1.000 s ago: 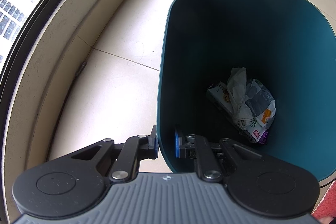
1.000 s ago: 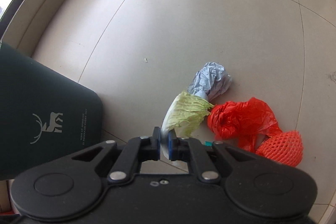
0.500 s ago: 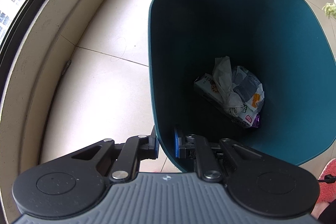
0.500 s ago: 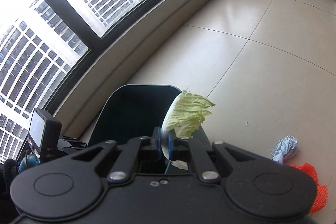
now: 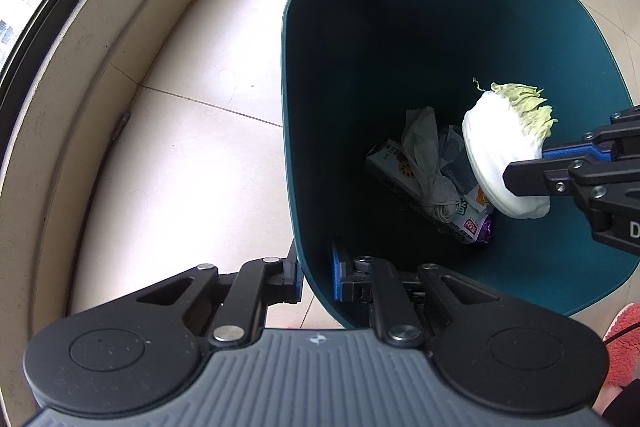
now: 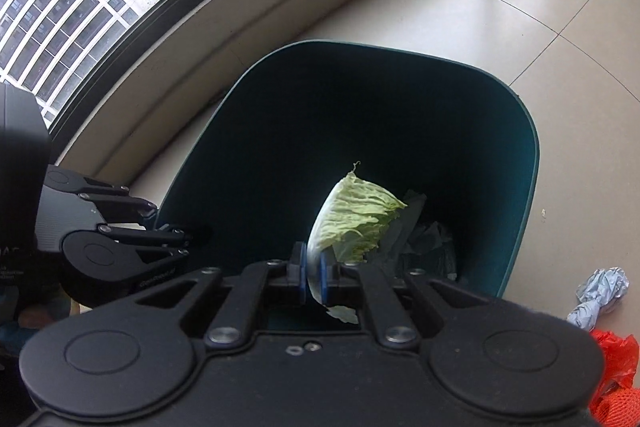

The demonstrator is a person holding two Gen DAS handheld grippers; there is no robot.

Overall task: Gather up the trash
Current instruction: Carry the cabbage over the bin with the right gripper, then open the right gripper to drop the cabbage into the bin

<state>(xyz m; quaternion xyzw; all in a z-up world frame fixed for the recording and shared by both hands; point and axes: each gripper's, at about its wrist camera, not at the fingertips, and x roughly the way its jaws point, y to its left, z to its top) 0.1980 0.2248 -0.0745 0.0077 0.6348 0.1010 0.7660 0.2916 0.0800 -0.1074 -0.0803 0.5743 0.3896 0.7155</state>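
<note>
The left hand-held gripper (image 5: 315,275) is clamped on the near rim of the teal bin (image 5: 288,131), one pad inside the wall and one outside, seemingly to steady it; the right hand-held gripper (image 6: 314,277) pinches a cabbage leaf (image 6: 356,223) by its white stalk end and holds it over the bin's mouth, above the wrappers and crumpled tissue (image 5: 428,167) at the bottom; a drop looks next. On the floor beside the bin lie a grey paper wad (image 6: 600,291) and red plastic bag (image 6: 616,355), not yet collected.
</note>
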